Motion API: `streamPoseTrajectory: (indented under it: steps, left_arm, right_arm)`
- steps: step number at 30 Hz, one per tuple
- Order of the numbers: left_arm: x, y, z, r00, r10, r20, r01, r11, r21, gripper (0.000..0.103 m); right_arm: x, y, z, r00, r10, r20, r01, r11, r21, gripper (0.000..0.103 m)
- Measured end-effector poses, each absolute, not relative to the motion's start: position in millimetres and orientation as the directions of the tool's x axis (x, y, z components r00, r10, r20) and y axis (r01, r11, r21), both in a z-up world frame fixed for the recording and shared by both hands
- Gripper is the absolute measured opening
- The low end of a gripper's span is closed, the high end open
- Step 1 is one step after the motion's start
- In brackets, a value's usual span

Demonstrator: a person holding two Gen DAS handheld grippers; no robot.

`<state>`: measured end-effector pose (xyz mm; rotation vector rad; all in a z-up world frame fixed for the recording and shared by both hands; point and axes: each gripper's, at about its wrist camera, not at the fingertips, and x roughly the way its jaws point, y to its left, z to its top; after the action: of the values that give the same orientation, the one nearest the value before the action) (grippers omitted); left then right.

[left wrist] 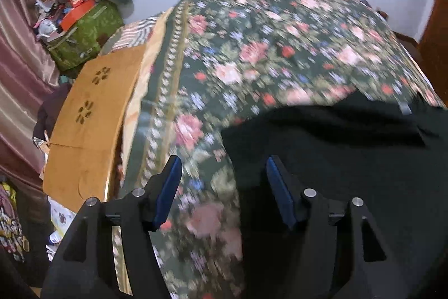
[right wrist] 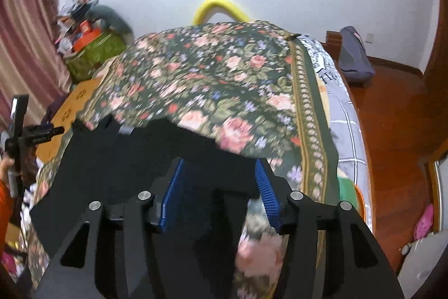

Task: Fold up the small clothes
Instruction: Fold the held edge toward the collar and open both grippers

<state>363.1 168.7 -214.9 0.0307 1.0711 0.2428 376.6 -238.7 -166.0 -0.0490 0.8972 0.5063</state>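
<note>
A small black garment [left wrist: 336,159] lies spread on a floral bedspread [left wrist: 252,46]. In the left wrist view my left gripper [left wrist: 221,173] is open and empty, above the garment's left edge, with its right blue pad over the black cloth. In the right wrist view the garment [right wrist: 126,153] fills the near left of the bedspread [right wrist: 210,80]. My right gripper [right wrist: 218,173] is open and empty over the garment's right edge. The left gripper's handle [right wrist: 19,131] shows at the far left, held by a hand.
An orange cardboard box [left wrist: 84,131] sits by the bed's left side, with a green bag [left wrist: 84,38] piled with clutter behind it. A grey checked sheet [right wrist: 341,114], wooden floor [right wrist: 392,131] and a dark bag [right wrist: 355,55] lie to the right. A yellow hoop [right wrist: 218,7] stands at the wall.
</note>
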Motion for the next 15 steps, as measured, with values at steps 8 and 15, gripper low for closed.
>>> streamPoseTrajectory:
  steps: [8, 15]
  left_arm:
    - [334.1, 112.2, -227.5, 0.442, 0.095, -0.892, -0.041, 0.995, 0.086, 0.065]
    - [335.5, 81.0, -252.2, 0.421, 0.082, -0.904, 0.035, 0.994, 0.106, 0.069]
  right_arm:
    - [351.1, -191.4, -195.5, 0.405, 0.421, -0.811, -0.547, 0.823, 0.154, 0.052]
    - [370.8, -145.8, -227.9, 0.369, 0.402, -0.838, -0.561, 0.816, 0.144, 0.058]
